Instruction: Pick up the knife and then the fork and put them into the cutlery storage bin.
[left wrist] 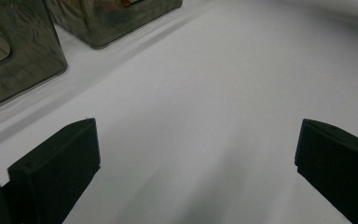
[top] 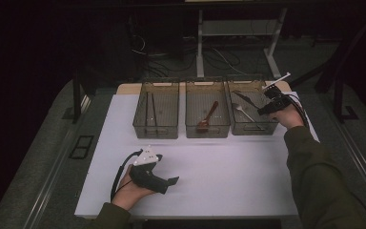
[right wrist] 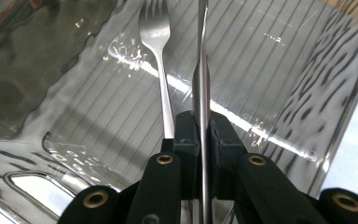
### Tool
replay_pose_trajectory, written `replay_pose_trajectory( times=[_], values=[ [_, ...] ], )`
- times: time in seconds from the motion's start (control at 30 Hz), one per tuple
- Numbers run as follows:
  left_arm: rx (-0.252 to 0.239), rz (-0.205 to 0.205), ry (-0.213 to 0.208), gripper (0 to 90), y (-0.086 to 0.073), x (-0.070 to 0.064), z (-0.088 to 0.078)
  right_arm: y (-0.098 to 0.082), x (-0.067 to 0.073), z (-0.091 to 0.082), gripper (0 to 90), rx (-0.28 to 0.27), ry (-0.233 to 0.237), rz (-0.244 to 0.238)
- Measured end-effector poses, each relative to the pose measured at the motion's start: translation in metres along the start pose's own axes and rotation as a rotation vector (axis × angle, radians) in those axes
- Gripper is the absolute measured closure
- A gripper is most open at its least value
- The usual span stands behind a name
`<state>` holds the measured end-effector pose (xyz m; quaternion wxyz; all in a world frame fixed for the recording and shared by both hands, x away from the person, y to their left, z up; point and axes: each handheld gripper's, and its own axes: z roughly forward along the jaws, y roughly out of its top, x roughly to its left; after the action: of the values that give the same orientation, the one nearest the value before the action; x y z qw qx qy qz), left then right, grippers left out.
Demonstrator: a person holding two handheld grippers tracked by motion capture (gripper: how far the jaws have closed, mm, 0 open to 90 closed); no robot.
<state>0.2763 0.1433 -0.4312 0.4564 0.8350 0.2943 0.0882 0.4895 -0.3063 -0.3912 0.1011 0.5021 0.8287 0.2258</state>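
The right gripper [right wrist: 204, 135] has its black jaws pressed tight on the thin handle of a metal utensil [right wrist: 201, 79], likely a knife seen edge-on; its far end is cut off by the top of the right gripper view, so the kind is hard to confirm. In the high view that gripper [top: 267, 109] hangs over the right-hand bin [top: 267, 128], with the utensil [top: 244, 99] slanting into it as a dark streak. A fork [right wrist: 157, 42] lies on the ribbed bin floor just beside the held utensil; its handle passes behind the jaws, and the tips of its tines are cut off. From above, the pale fork [top: 244, 112] is a small blur.

The left gripper [top: 164, 180] rests low over the table near the front edge, its jaws spread wide with nothing between them. In the left gripper view, the two black fingertips [left wrist: 60, 163] frame bare table.

Three smoky clear plastic bins stand in a row at the back of a white table [top: 219, 176]. The middle bin [top: 208, 129] holds a wooden spoon [top: 207, 117]. The left bin [top: 156, 130] holds thin dark sticks, too dim to identify. The room beyond is dark, with desk legs and cables on the floor.
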Motion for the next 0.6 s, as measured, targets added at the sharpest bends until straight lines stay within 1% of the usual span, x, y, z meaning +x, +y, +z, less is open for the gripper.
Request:
replay_pose_trajectory(
  times=[0.17,0.27,0.4,0.47,0.6],
  values=[
    [0.002,0.000,-0.003,0.0,-0.0001,0.0000,0.0000,0.0010,0.0025,0.0020,81.7,0.018,-0.018,-0.018],
    [0.002,-0.001,-0.004,0.0,-0.0001,-0.0001,0.0001,0.0012,0.0038,0.0039,81.0,0.027,-0.012,-0.024],
    [0.003,0.001,-0.005,0.0,-0.0001,0.0000,-0.0002,0.0023,0.0052,0.0030,78.6,0.006,-0.007,-0.030],
    [0.001,-0.002,-0.004,0.0,-0.0002,0.0005,-0.0004,0.0027,0.0050,0.0015,77.0,-0.001,-0.012,-0.026],
    [-0.001,-0.002,-0.003,0.0,0.0000,0.0006,-0.0007,0.0027,0.0029,-0.0025,71.4,-0.027,-0.011,-0.016]
  ],
)
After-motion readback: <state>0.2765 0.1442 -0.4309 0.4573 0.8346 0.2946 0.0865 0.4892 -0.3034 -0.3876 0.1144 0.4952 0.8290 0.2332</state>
